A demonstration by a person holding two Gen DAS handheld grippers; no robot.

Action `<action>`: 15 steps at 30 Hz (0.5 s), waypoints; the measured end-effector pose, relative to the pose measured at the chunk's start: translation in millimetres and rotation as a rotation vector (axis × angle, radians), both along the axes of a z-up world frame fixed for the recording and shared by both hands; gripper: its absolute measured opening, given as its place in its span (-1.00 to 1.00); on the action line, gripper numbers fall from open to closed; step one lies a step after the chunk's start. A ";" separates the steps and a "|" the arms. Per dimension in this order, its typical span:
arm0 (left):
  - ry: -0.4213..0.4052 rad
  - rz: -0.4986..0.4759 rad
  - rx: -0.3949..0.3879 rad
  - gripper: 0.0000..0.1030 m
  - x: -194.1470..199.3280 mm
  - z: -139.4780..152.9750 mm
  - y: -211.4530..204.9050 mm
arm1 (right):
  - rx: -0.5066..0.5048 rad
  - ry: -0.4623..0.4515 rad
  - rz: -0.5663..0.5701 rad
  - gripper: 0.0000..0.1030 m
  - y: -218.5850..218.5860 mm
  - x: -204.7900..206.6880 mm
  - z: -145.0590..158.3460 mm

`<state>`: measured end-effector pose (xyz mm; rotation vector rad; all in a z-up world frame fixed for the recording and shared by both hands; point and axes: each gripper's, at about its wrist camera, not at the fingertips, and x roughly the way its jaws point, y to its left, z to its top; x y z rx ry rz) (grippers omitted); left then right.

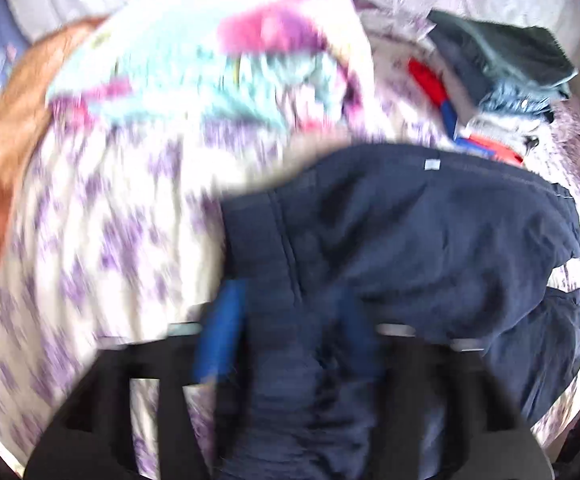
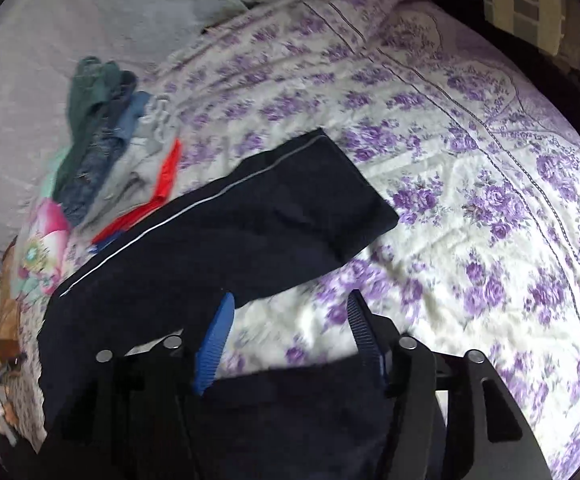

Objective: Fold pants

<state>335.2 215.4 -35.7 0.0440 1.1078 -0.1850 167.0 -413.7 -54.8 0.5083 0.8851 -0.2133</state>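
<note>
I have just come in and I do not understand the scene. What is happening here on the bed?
A person with a gripper in each hand is folding dark navy pants on a bed with a purple-flowered cover. Both the left gripper and the right gripper stand open over the pants, gripping nothing. A pile of other clothes lies beside the pants. The left view is blurred.

The dark navy cloth pants (image 1: 430,232) lie bunched on the white bedspread with purple flowers (image 1: 90,220). The left gripper (image 1: 286,320) with blue fingers (image 1: 222,328) hangs over them, jaws apart (all blurry). A pile of folded clothes (image 1: 502,76) sits behind.
</note>
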 end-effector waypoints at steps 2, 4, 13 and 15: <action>-0.045 -0.041 0.028 0.26 23.7 5.8 2.0 | 0.000 -0.038 0.043 0.20 21.4 -30.9 6.1; -0.048 -0.091 0.008 0.26 49.2 0.0 3.8 | 0.000 -0.045 0.056 0.20 38.9 -58.7 3.7; 0.108 -0.254 -0.133 0.24 122.2 -64.8 -16.1 | -0.088 0.065 -0.040 0.20 66.0 -111.3 -10.7; 0.055 -0.299 -0.133 -0.06 114.0 -67.3 -21.6 | -0.115 0.064 -0.023 0.20 76.7 -98.4 -3.1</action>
